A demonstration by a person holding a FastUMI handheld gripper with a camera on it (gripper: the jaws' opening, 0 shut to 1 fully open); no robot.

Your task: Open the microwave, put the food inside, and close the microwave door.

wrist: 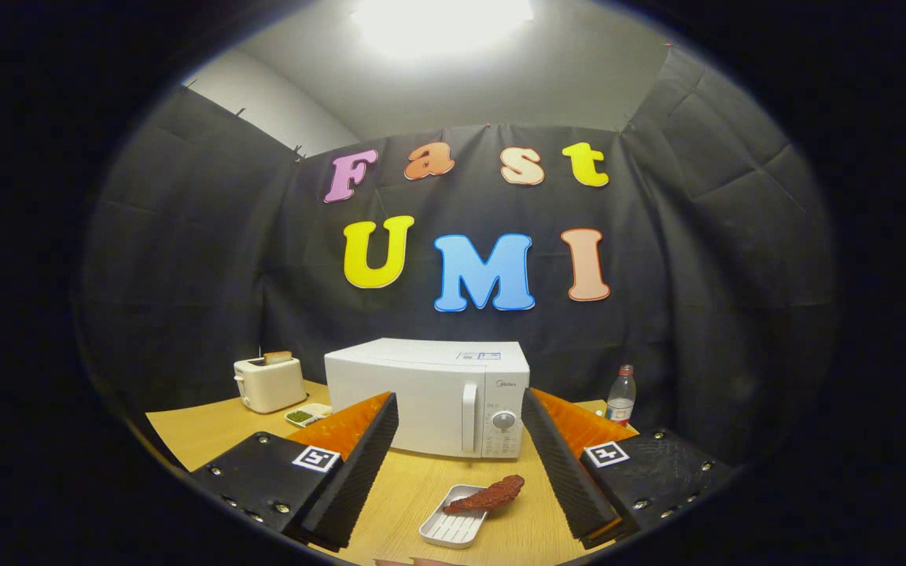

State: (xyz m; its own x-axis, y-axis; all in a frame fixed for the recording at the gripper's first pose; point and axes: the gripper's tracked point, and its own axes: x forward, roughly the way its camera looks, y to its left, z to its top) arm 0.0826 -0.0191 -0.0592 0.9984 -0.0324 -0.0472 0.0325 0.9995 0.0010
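A white microwave (429, 397) stands on the wooden table (201, 432) with its door shut and its vertical handle (469, 417) near the control panel. In front of it a small white ribbed tray (453, 525) holds a reddish-brown piece of food (488, 495) that overhangs the tray's far end. My gripper (459, 428) is open, held back from the table with nothing between its fingers. The tray and food lie between the two fingers, nearer than the microwave.
A white toaster (268, 383) with a slice of bread stands left of the microwave. A small dish of green food (305, 415) sits beside it. A plastic bottle (620, 395) with a red cap stands to the microwave's right.
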